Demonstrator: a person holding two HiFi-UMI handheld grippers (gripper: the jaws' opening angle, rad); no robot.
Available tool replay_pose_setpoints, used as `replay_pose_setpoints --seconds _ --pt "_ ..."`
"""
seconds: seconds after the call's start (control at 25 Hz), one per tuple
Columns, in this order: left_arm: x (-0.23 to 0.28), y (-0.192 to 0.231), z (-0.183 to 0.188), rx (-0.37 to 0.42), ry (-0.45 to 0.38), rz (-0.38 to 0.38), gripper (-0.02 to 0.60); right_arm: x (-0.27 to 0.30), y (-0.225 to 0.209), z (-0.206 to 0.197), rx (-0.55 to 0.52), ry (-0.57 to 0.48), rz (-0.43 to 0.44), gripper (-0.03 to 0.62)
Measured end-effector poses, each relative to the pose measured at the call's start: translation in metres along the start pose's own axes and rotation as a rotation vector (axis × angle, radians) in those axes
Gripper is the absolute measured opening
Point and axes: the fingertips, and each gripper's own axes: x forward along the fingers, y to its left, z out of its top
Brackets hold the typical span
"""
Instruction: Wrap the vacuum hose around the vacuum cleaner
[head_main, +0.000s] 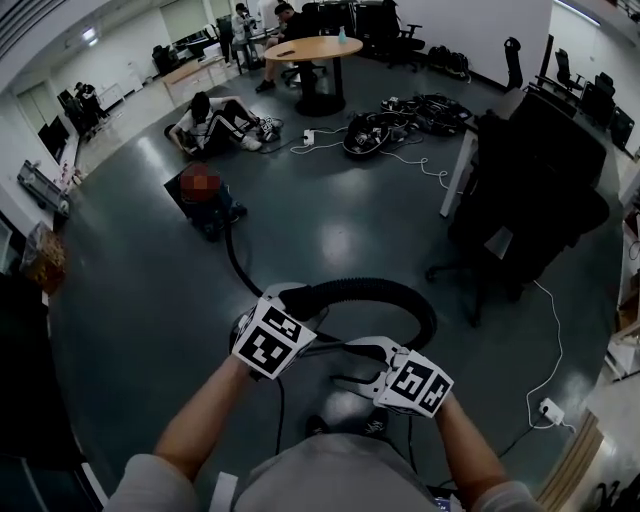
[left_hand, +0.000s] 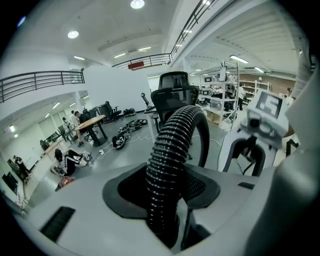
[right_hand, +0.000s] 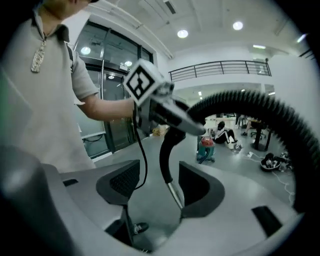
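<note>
Out on the floor (head_main: 330, 230) to our left sits the vacuum cleaner (head_main: 205, 200), well apart from us, with its hose (head_main: 400, 295) trailing back to our hands. Our left gripper (head_main: 290, 305) is clenched on the ribbed hose and holds it clear of the floor, so a loop arches over to the right. Our right gripper (head_main: 362, 365) is released, jaws apart. The hose's curved handle (right_hand: 167, 150) and metal pipe (right_hand: 175, 192) pass between them unpressed, ready, we judge, for taking that end. No hose lies around the cleaner yet.
</note>
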Motion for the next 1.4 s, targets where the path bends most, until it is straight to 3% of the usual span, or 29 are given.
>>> replay_pose_setpoints --seconds 0.28,0.68,0.8,0.96,1.12,1.4 --pt "-0.014 -0.029 0.034 0.018 0.018 0.002 0.187 0.078 0.003 -0.063 0.008 0.126 0.058 0.23" --pt "-0.028 -0.055 0.043 -0.033 0.021 0.014 0.187 0.147 0.011 -0.07 -0.094 0.054 0.065 0.23" --pt "-0.032 -0.053 0.036 -0.071 0.029 0.019 0.187 0.152 0.014 -0.077 -0.095 0.047 0.087 0.229" --pt "-0.045 -0.037 0.03 -0.104 0.015 0.056 0.187 0.145 0.032 -0.073 -0.19 0.041 0.114 0.178" --pt "-0.05 -0.025 0.033 -0.057 -0.014 0.083 0.183 0.13 0.049 -0.063 -0.211 0.014 0.138 0.17" --pt "-0.048 -0.035 0.05 -0.001 -0.062 0.03 0.172 0.119 0.064 -0.042 -0.264 0.017 0.091 0.161"
